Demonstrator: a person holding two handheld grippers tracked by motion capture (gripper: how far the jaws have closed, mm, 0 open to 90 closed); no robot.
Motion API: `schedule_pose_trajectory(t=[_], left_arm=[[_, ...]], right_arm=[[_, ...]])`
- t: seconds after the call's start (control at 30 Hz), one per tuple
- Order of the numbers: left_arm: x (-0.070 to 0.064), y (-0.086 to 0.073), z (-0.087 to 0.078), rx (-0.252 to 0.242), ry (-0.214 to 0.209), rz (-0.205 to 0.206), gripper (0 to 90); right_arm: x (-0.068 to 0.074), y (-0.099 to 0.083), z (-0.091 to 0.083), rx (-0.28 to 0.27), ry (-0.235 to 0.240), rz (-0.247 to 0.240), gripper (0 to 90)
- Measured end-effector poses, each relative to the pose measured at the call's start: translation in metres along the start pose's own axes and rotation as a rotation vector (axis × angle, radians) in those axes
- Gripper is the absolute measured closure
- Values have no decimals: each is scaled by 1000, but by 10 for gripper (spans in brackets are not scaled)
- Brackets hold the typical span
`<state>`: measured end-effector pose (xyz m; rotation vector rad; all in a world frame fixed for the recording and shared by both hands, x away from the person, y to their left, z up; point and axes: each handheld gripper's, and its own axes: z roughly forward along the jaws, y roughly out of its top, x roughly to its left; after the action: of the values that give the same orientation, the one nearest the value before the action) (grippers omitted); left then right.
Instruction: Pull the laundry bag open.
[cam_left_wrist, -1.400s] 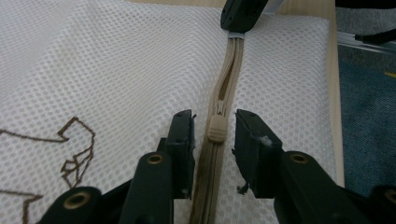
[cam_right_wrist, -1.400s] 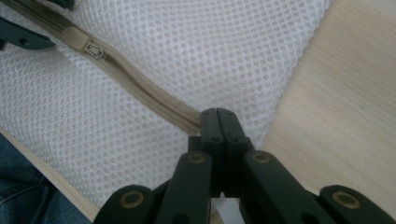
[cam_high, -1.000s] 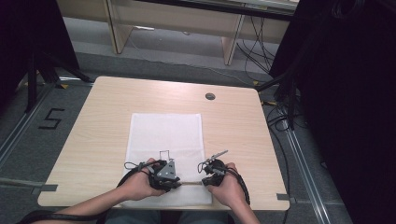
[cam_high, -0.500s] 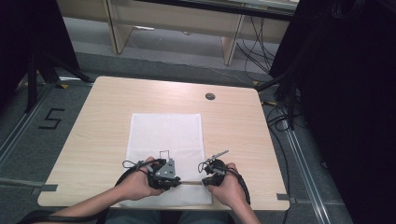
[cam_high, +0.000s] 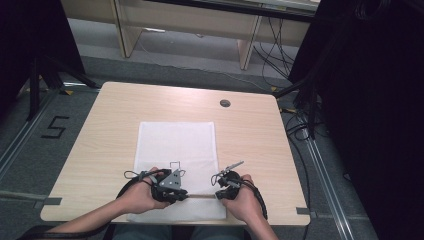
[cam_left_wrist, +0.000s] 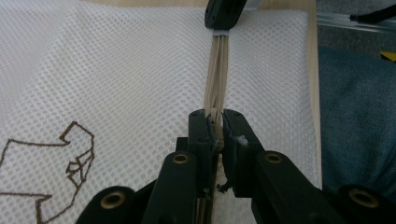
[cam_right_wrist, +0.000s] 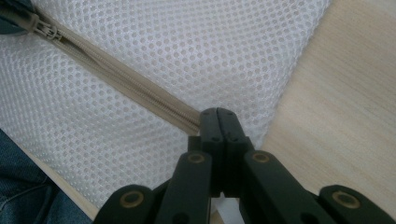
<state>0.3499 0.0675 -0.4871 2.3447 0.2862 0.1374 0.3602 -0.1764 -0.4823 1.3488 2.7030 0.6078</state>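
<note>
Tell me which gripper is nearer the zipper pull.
Left. The left gripper is clamped at the zipper pull; the right gripper pinches the zipper's other end, well away.

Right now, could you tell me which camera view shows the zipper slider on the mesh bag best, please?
The right gripper view: the zipper slider lies unobstructed on the beige zipper tape. In the left gripper view it is pinched inside the left gripper, mostly hidden. In the high view it is too small to tell.

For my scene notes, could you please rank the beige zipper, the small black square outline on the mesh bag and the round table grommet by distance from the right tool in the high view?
1. zipper: at the right tool, on its left.
2. black square outline: up-left, on the white mesh bag.
3. grommet: far side of the table.
</note>
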Motion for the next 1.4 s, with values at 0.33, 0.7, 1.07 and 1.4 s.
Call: schedule_pose_trajectory(t=[0.33,0.7,1.07,1.4], left_arm=[[1,-4,-5,3,4,-7,819],[1,-7,-10,8,4,-5,820],[3,-12,-15,2,4,-16,819],[3,-13,-18,-5,2,-24,820]], right_arm=[[0,0,-1,3,4,16,900],[0,-1,0,1,5,14,900],[1,-1,-1,2,0,25,900],[0,-1,0,-4,6,10,900]])
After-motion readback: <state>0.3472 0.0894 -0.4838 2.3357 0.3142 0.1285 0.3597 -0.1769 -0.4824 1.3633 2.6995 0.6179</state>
